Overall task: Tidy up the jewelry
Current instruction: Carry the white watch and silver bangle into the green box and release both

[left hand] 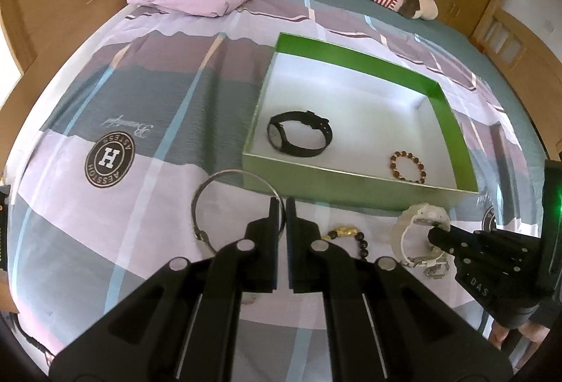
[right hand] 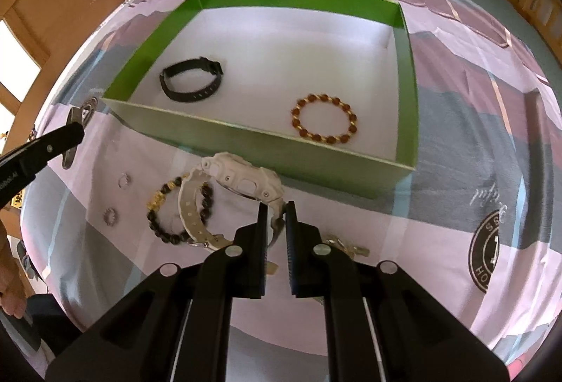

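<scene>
Now right claw [right hand: 277,206] pinched on white plastic wristwatch [right hand: 242,181], frame centre; left claw [left hand: 285,206] nearly closed on thin silver bangle [left hand: 224,202]. Best lift both clear over green cardboard box [right hand: 267,139] wall before release.

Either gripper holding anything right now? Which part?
Left gripper: silver bangle, pinched at its rim. Right gripper: white watch, gripped on the strap beside the case.
</scene>
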`<state>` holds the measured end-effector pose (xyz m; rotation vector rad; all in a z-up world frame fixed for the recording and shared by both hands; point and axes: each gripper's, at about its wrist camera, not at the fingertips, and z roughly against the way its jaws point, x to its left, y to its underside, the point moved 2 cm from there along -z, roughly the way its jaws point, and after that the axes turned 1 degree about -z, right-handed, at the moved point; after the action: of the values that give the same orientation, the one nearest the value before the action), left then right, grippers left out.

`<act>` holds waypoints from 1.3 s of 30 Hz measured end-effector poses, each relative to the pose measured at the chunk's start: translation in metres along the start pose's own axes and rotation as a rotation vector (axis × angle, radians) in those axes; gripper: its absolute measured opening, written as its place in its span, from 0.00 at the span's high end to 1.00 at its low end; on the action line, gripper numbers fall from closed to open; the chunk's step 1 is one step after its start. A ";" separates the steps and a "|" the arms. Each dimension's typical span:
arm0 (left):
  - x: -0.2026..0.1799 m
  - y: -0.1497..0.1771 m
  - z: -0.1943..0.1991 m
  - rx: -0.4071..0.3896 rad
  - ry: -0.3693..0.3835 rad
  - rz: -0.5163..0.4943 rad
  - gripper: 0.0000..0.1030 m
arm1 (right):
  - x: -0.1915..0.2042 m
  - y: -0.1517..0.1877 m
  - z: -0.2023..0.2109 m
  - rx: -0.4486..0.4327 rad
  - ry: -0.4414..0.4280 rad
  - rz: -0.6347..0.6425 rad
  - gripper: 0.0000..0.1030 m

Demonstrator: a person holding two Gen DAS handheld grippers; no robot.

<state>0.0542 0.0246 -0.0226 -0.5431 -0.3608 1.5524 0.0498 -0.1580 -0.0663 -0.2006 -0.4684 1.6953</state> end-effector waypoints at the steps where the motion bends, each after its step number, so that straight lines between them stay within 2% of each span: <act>1: 0.001 -0.001 0.001 -0.005 -0.006 0.001 0.97 | 0.003 0.000 0.000 -0.002 -0.004 0.006 0.91; 10: -0.001 -0.001 0.001 -0.014 -0.017 -0.011 0.97 | 0.014 -0.001 -0.002 -0.003 -0.019 0.033 0.91; 18: -0.008 -0.002 0.005 -0.047 -0.025 -0.042 0.97 | -0.001 -0.009 0.024 -0.115 -0.048 -0.026 0.91; 23: -0.017 0.001 0.000 -0.036 -0.028 -0.073 0.97 | -0.008 -0.013 0.030 -0.141 -0.041 -0.058 0.91; 30: -0.019 -0.002 0.004 -0.071 -0.033 -0.082 0.97 | -0.013 -0.017 0.051 -0.270 -0.066 -0.092 0.91; 39: -0.023 -0.001 0.004 -0.071 -0.022 -0.082 0.97 | -0.014 -0.018 0.054 -0.300 -0.073 -0.104 0.91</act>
<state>0.0530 0.0026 -0.0159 -0.5606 -0.4512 1.4711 0.0478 -0.1794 -0.0121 -0.3272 -0.7756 1.5297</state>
